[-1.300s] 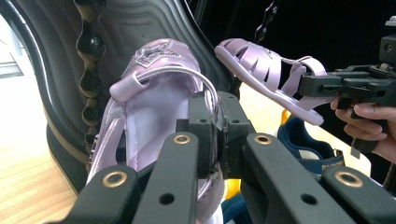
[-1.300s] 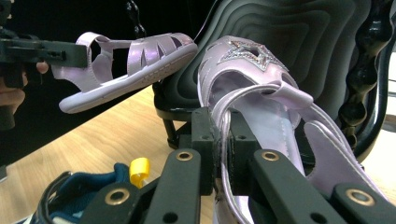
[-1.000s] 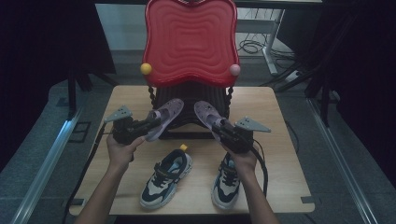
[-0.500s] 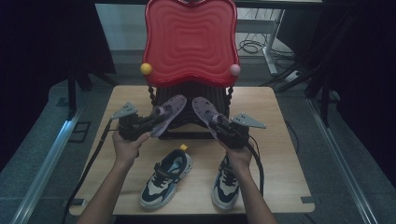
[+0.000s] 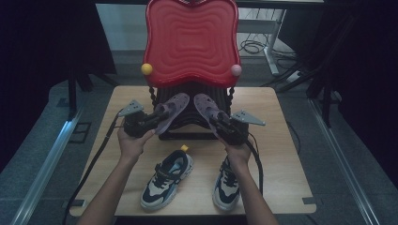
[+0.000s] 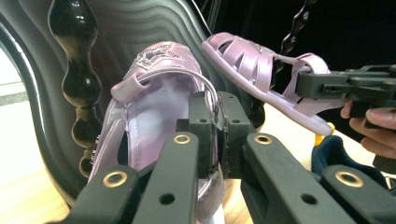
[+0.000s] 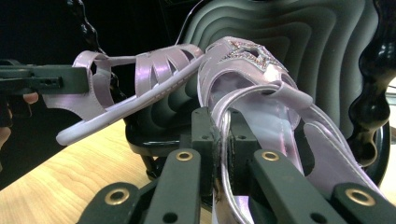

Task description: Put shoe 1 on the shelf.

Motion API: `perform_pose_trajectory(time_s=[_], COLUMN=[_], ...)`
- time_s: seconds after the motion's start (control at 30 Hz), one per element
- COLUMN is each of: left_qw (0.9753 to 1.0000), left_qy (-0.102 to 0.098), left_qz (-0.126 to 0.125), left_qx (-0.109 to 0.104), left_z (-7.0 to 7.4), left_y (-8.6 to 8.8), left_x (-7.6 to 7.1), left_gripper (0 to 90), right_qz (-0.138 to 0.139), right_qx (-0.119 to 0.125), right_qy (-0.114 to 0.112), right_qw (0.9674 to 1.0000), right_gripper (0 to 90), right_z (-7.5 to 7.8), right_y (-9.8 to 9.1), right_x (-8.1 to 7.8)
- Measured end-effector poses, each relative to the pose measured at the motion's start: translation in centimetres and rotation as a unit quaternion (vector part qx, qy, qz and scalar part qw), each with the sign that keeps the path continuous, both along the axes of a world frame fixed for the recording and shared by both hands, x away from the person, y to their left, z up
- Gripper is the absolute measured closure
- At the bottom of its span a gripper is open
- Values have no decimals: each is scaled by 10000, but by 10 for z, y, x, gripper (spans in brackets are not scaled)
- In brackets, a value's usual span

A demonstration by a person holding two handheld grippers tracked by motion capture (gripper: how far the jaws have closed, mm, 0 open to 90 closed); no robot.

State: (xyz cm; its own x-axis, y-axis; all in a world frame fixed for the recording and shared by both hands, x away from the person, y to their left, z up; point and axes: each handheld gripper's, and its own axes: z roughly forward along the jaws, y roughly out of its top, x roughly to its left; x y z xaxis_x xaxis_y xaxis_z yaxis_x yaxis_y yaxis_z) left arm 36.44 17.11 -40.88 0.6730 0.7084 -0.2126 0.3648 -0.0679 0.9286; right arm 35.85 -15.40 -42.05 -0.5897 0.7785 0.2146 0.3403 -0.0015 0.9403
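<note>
I hold a pair of shiny purple sandals in the air in front of a black ribbed stand point(image 5: 187, 130). My left gripper point(image 5: 157, 117) is shut on the heel strap of the left sandal point(image 5: 173, 108); its jaws pinch the strap point(image 6: 215, 122) in the left gripper view. My right gripper point(image 5: 217, 120) is shut on the heel strap of the right sandal point(image 5: 205, 107), with the strap point(image 7: 223, 126) clamped between its jaws. Both toes point at the stand, close together. Each gripper view also shows the other sandal point(image 6: 261, 70) point(image 7: 140, 77).
A red wavy panel point(image 5: 190, 42) with a yellow ball point(image 5: 146, 69) and a pink ball point(image 5: 236, 70) rises above the stand. Two dark-and-white sneakers point(image 5: 166, 180) point(image 5: 227, 182) lie on the wooden table point(image 5: 286, 154) near the front edge, between the person's forearms.
Both sandals have edged slightly away from the person, toward the black stand. The grips look the same.
</note>
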Motion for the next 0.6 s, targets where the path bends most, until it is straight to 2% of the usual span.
perform_pose_trajectory(time_s=[0.2,0.3,0.43,0.6], left_qw=[10000,9999,9998,9994], left_qy=[-31,-126,-161,-261], left_qz=[29,81,115,156], left_qx=[-2,62,49,158], left_z=[-3,-5,-7,-7], left_y=[-2,-5,-7,-15], left_x=[2,3,6,9], left_gripper=[857,857,857,856], right_qz=[-64,-78,-133,-264], right_qx=[-11,-82,-102,-103], right_qy=[-32,-78,-130,-149], right_qw=[10000,9999,9998,9995], right_gripper=[846,846,844,844], right_z=[1,1,3,3], right_y=[1,4,9,14], right_x=[3,3,6,11])
